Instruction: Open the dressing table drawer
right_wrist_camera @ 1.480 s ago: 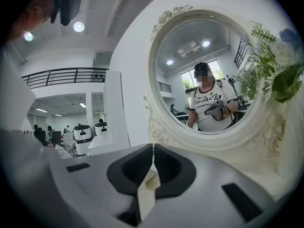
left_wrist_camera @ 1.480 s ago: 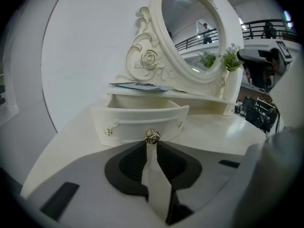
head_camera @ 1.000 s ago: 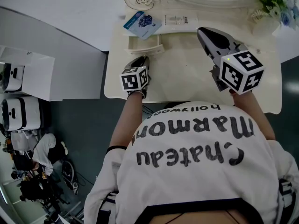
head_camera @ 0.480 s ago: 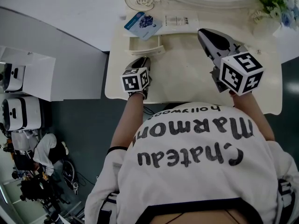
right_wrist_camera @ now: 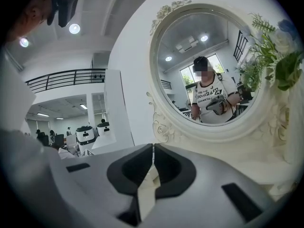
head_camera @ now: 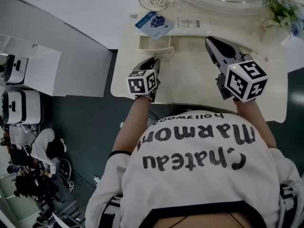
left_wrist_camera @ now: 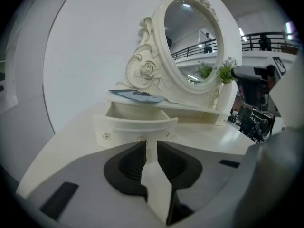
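The small cream drawer (head_camera: 155,48) of the dressing table (head_camera: 190,80) stands pulled out at the table's back left. In the left gripper view its curved front (left_wrist_camera: 135,126) and small knob (left_wrist_camera: 141,138) lie just beyond the tips of my left gripper (left_wrist_camera: 151,144). The jaws are opening, a narrow gap shows, and nothing is between the pads. In the head view the left gripper (head_camera: 154,61) sits right in front of the drawer. My right gripper (head_camera: 210,40) hovers over the table's middle, jaws together and empty, pointing at the oval mirror (right_wrist_camera: 209,65).
A blue-printed card (head_camera: 154,23) lies on the shelf above the drawer, with a white box (head_camera: 190,23) beside it. Flowers (head_camera: 282,11) stand at the back right. The ornate mirror frame (left_wrist_camera: 147,70) rises behind the drawer. White machines (head_camera: 19,108) stand on the floor to the left.
The head view has shifted slightly, so the table sits a little further right. Both grippers and the pulled-out drawer keep their places relative to each other.
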{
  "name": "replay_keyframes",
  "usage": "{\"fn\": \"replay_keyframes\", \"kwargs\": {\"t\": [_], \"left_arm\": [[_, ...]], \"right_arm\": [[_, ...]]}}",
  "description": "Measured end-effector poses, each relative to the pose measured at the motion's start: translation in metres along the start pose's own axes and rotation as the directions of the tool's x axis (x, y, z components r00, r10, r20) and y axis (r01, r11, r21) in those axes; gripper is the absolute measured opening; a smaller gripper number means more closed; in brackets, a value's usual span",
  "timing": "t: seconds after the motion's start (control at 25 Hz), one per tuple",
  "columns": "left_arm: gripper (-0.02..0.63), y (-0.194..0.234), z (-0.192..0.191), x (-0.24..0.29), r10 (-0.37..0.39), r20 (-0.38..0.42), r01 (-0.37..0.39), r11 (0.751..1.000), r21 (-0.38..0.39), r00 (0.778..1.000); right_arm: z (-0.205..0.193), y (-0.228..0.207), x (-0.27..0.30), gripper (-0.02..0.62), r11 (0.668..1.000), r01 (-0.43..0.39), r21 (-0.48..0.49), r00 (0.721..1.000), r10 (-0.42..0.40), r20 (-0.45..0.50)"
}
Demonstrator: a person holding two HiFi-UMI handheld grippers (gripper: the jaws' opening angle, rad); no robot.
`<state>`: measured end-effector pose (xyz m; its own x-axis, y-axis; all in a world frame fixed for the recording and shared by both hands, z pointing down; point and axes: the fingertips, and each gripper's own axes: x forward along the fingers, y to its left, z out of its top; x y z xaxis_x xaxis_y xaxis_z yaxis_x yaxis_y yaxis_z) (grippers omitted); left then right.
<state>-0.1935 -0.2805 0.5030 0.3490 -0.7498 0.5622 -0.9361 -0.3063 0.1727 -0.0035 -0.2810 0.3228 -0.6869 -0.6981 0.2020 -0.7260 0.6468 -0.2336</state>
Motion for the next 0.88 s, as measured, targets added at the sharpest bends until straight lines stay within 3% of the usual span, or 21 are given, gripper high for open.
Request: {"fn": "replay_keyframes", "kwargs": {"t": [0.2, 0.36, 0.64, 0.88], "left_arm": [[0.047, -0.008, 0.036, -0.024, -0.039, 0.113, 0.042, 0.999, -0.024, 0.993], [0.029, -0.017, 0.071, -0.053, -0.082, 0.219, 0.091, 0.995, -0.03, 0.972], [0.023, -0.045, 0.124, -0.121, -0.185, 0.379, 0.199, 0.98, 0.001, 0.907], [0.023, -0.055, 0.137, -0.174, -0.205, 0.462, 0.204, 0.978, 0.053, 0.863]], "right_arm": [[0.005, 0.023, 0.005, 0.029, 1.0, -0.008, -0.006, 1.0, 0.008, 0.002], [0.011, 0.045, 0.012, 0.028, 1.0, -0.014, -0.005, 1.0, 0.014, 0.013], [0.03, 0.085, 0.013, 0.028, 0.995, -0.049, 0.084, 0.993, 0.039, 0.112], [0.037, 0.121, 0.008, 0.028, 0.998, -0.045, 0.035, 0.993, 0.041, 0.115]]}}
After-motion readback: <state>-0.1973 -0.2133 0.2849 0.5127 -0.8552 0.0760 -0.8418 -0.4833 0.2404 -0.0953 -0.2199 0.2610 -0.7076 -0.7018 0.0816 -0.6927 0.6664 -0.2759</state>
